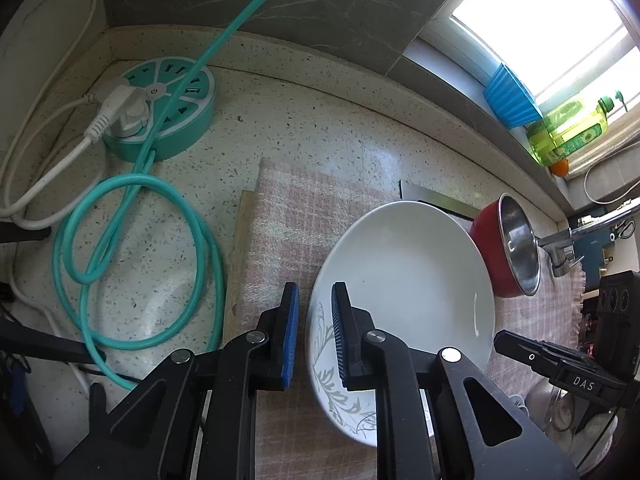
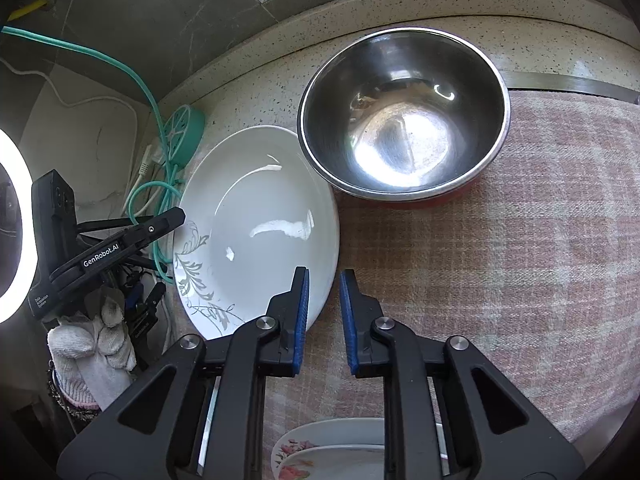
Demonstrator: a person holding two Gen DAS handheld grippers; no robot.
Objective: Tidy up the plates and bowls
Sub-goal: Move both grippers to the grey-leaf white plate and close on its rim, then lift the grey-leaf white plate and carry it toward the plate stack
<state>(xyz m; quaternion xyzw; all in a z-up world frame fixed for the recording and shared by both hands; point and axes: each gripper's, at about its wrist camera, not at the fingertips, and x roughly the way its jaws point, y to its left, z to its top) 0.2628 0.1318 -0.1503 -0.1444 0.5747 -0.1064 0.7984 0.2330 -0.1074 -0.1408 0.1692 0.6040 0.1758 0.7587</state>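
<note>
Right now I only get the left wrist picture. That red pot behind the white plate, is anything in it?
Observer: No. The right wrist view looks straight into the red bowl, and its steel inside is empty.
Operator: Are there more dishes I can't see?
Observer: Yes. Flowered plates overlap at the bottom edge, nearer the camera than the white plate.
Operator: What carries my gripper?
Observer: A gloved hand in white knit shows just below the left gripper.
</note>
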